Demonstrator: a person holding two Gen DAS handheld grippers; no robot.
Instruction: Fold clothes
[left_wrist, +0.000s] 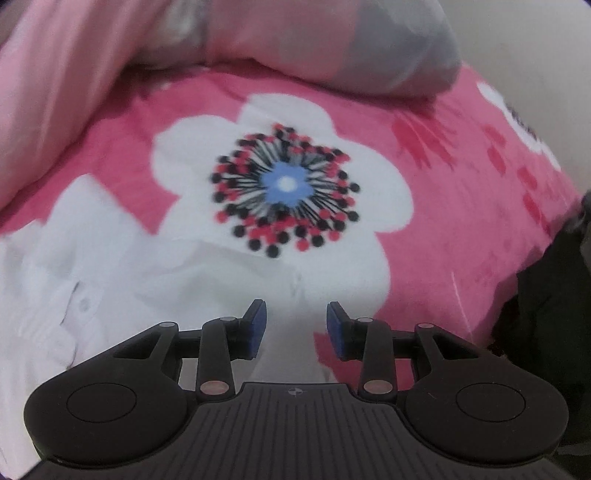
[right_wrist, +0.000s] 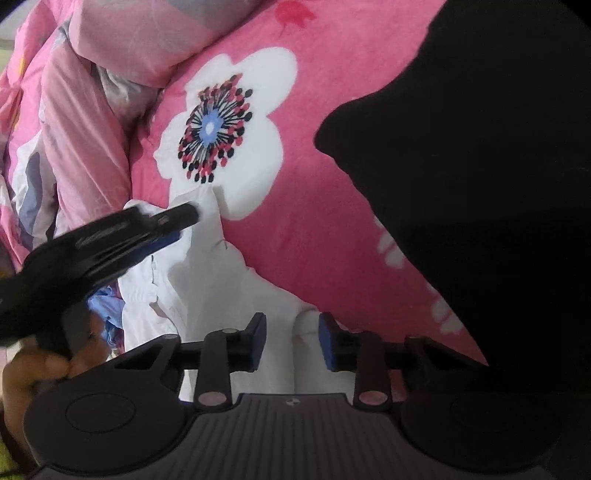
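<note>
Both the left gripper (left_wrist: 296, 325) and right gripper (right_wrist: 292, 341) hover with jaws apart over the white shirt (right_wrist: 207, 266), which stretches ahead-left across the bed (right_wrist: 314, 229).

Soft, even indoor light falls on the pink floral bedspread (left_wrist: 424, 229) with no glare and only faint shadows under the white shirt (right_wrist: 221, 295). The left wrist view is smeared throughout, blurring the flower print, while the right wrist view is sharper apart from the streaked left gripper (right_wrist: 181, 225). Fisheye bending curves both edges, and a black garment (right_wrist: 480, 147) shows no detail.
</note>
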